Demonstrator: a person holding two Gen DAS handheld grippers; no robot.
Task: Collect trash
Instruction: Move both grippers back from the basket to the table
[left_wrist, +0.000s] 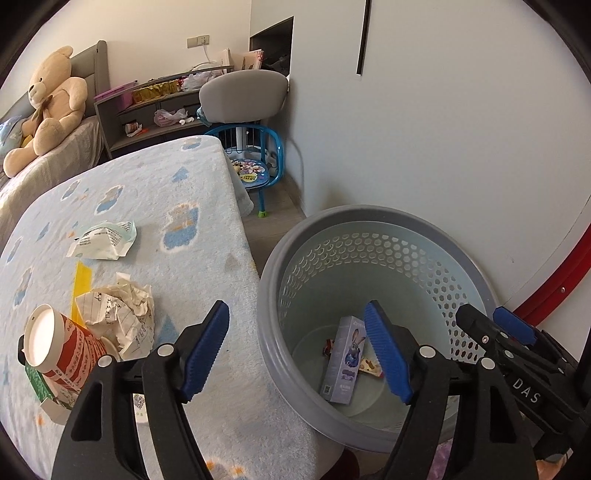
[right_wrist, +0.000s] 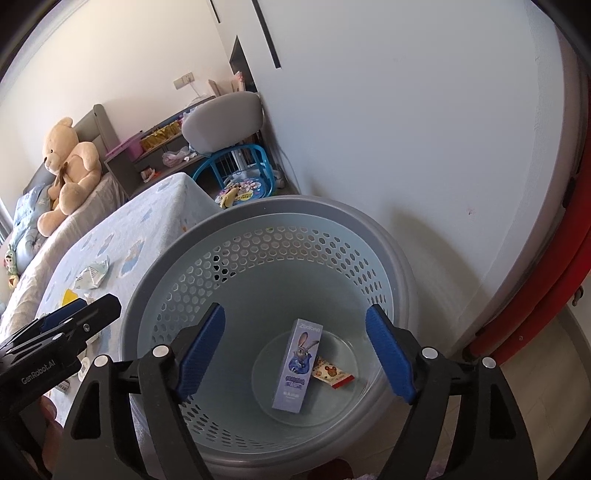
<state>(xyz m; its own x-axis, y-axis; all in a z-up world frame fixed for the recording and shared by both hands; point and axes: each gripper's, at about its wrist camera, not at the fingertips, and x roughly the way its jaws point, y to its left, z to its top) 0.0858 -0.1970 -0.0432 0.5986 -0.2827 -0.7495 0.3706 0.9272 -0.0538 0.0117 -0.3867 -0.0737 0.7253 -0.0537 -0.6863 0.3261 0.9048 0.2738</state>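
A grey perforated waste basket (left_wrist: 399, 258) (right_wrist: 221, 236) stands on the floor beside the table. Inside lie a purple rabbit carton (left_wrist: 343, 362) (right_wrist: 299, 369) and a snack wrapper (right_wrist: 332, 374). My left gripper (left_wrist: 299, 354) is open and empty, straddling the basket's rim and the table edge. My right gripper (right_wrist: 295, 354) is open and empty above the basket's mouth. On the table lie crumpled lined paper (left_wrist: 125, 317), a red-and-white paper cup (left_wrist: 55, 347) on its side, a green-white wrapper (left_wrist: 103, 240) (right_wrist: 92, 275) and a yellow strip (left_wrist: 83, 284).
The table wears a pale blue fleece cover (left_wrist: 184, 206). A white wall (left_wrist: 443, 129) is behind the basket, a red frame (left_wrist: 554, 280) at right. A blue child's chair (left_wrist: 255, 162), grey chair, shelves and a bed with a teddy bear (left_wrist: 51, 103) are farther back.
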